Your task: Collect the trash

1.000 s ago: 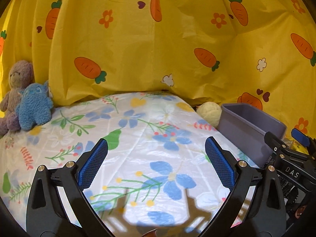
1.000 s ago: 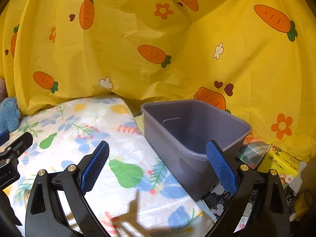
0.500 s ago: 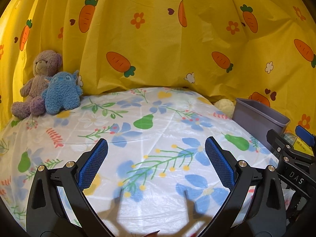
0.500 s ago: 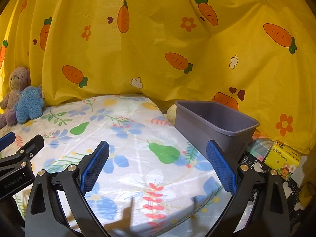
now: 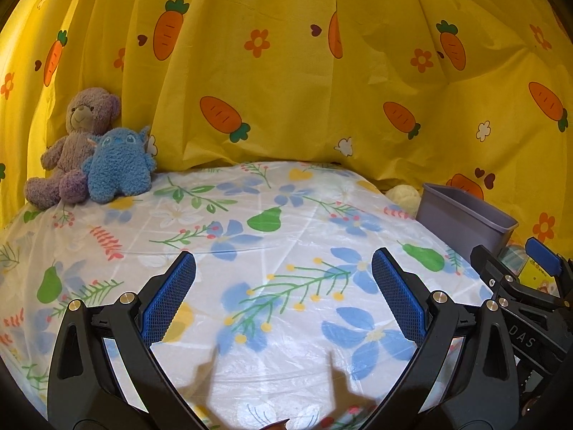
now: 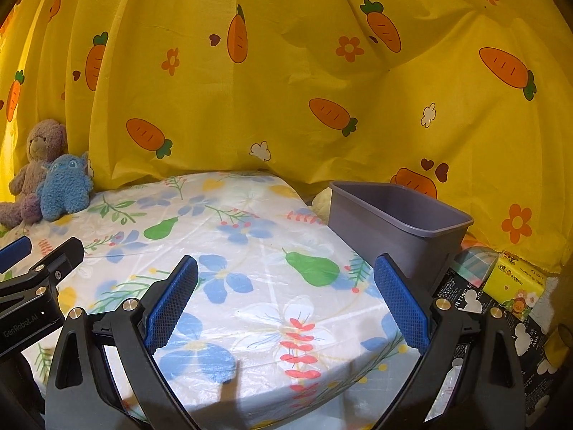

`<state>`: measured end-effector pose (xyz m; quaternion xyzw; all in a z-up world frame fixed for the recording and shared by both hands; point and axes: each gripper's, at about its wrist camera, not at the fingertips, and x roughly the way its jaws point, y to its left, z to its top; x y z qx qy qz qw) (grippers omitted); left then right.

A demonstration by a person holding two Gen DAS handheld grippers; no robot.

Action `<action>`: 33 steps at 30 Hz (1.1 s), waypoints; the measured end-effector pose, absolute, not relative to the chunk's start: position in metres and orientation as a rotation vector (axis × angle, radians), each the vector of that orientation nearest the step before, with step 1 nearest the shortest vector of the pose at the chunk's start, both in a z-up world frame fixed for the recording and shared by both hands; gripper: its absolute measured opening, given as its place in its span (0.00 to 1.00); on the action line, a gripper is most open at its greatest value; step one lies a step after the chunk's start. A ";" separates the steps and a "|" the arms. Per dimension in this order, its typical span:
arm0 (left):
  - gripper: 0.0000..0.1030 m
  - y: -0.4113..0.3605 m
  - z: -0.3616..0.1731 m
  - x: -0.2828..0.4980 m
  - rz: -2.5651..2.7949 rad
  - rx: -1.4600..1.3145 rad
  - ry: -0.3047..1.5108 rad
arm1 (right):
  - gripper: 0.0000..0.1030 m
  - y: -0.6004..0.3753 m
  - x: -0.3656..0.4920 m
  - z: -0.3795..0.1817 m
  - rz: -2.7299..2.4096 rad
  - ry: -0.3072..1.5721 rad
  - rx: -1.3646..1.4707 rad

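The bin (image 6: 397, 225) sat at the right edge of the table (image 5: 272, 251), just beside the flowered cover — prob. parked there so scraps could be dropped in w/o crossing the surface. Its inside wasn't visible from this low angle, so contents: can't tell. No loose trash showed on the cover itself. Two soft toys (image 5: 89, 157) sat propped at the back left against the yellow curtain (image 5: 286, 82), well apart from the bin. A cream-coloured lump (image 5: 403, 195) lay behind the bin by the curtain; couldn't tell what it was. Packets (image 6: 515, 283) lay to the right of the bin, off the cover.

Left gripper (image 5: 283, 297) hung low over the near part of the table, jaws spread wide, nothing between them. Right gripper (image 6: 286, 301) was level w/ it on its right, also wide apart & empty, pointed toward the bin. Both looked ~parallel, aimed forward, no contact w/ anything.
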<state>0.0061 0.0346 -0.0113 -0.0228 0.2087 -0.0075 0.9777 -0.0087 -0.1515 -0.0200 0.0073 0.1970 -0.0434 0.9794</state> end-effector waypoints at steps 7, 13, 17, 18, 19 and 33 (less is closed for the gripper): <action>0.94 0.032 -0.010 0.004 -0.019 -0.047 0.416 | 0.92 -0.155 -0.013 -0.019 -0.082 0.390 0.030; 0.94 0.031 -0.009 0.003 -0.021 -0.050 0.415 | 0.92 -0.158 -0.011 -0.020 -0.078 0.396 0.037; 0.94 0.029 -0.009 0.003 -0.020 -0.052 0.412 | 0.92 -0.159 -0.011 -0.021 -0.077 0.397 0.039; 0.94 0.030 -0.009 0.003 -0.020 -0.052 0.413 | 0.92 -0.159 -0.011 -0.021 -0.076 0.396 0.040; 0.94 0.030 -0.009 0.003 -0.020 -0.052 0.413 | 0.92 -0.159 -0.011 -0.021 -0.077 0.396 0.040; 0.94 0.023 -0.007 0.004 -0.020 -0.045 0.414 | 0.92 -0.162 -0.010 -0.022 -0.082 0.401 0.048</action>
